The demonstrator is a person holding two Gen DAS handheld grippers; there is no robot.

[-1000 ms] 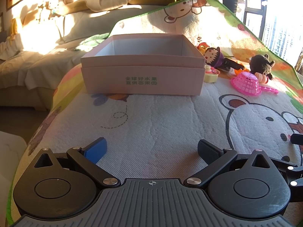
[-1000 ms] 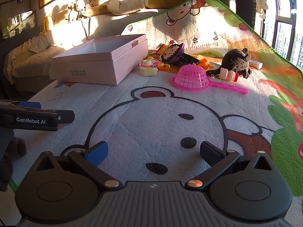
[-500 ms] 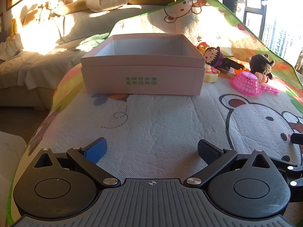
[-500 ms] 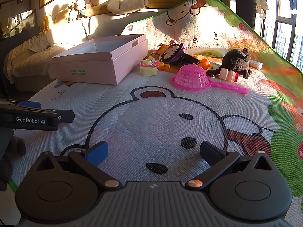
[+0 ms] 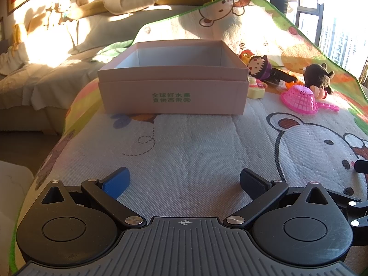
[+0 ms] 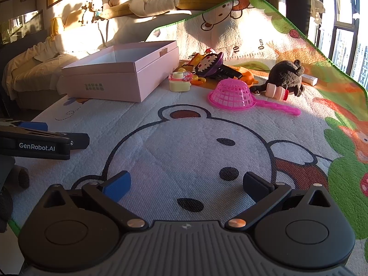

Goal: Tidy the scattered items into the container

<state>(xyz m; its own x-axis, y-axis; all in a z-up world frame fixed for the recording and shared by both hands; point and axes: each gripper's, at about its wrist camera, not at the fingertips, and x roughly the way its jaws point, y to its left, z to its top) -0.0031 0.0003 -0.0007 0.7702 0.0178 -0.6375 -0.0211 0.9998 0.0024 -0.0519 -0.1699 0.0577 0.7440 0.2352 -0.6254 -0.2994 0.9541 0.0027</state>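
Left gripper (image 5: 184, 180) hovers low over the play mat (image 5: 195, 151), level, pointing straight at the pink box (image 5: 172, 96); jaws wide apart, nothing between them. Right gripper (image 6: 186, 182) sits alongside, also low and level over the bear print, aimed toward the toys; jaws wide, empty too. In the right wrist view the left gripper shows side-on at the left edge, w/ one blue pad and one black finger visible.

Pink box: 1, open top, inside looks empty as far as can be seen, standing on the mat w/ green lettering on its near wall.

Scattered items, all on the mat to the right of the box, none in it yet:
- 1 pale yellow toy pot (image 6: 179, 84) w/ pink top, just beside the box's corner
- 1 big-headed doll (image 6: 208, 64) w/ purple hat, lying behind the pot, among some orange/yellow bits – can't count those
- 1 pink strainer (image 6: 231, 94), upside down, handle pointing right
- 1 dark brown plush (image 6: 286, 74), lying near the strainer
- 1 small toy bottle (image 6: 276, 91) touching the plush

Both grippers well apart from every toy
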